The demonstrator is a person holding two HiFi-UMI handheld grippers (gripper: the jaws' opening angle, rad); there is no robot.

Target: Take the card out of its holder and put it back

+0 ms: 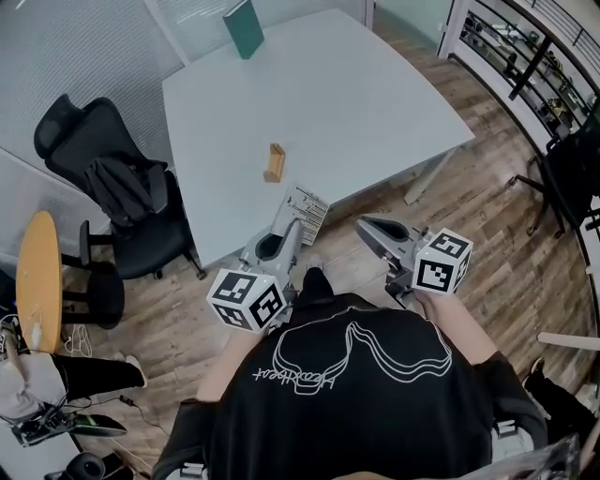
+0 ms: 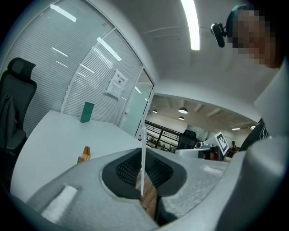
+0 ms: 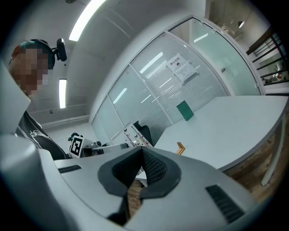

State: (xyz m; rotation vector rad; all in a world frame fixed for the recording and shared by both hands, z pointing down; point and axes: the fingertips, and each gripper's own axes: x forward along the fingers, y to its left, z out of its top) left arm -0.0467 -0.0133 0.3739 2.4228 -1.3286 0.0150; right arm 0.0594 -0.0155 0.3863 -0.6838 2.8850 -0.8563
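Observation:
The small wooden card holder stands empty near the front of the white table. My left gripper is held off the table's front edge, shut on the printed white card. In the left gripper view the card shows edge-on as a thin white line pinched between the jaws, with the holder ahead to the left. My right gripper hangs beside it over the floor, shut with nothing in it. From the right gripper view the holder and the card are both visible.
A green book stands at the table's far edge. A black office chair sits left of the table, with a round wooden stool beside it. Black railings and shelving run along the right. Wooden floor lies below me.

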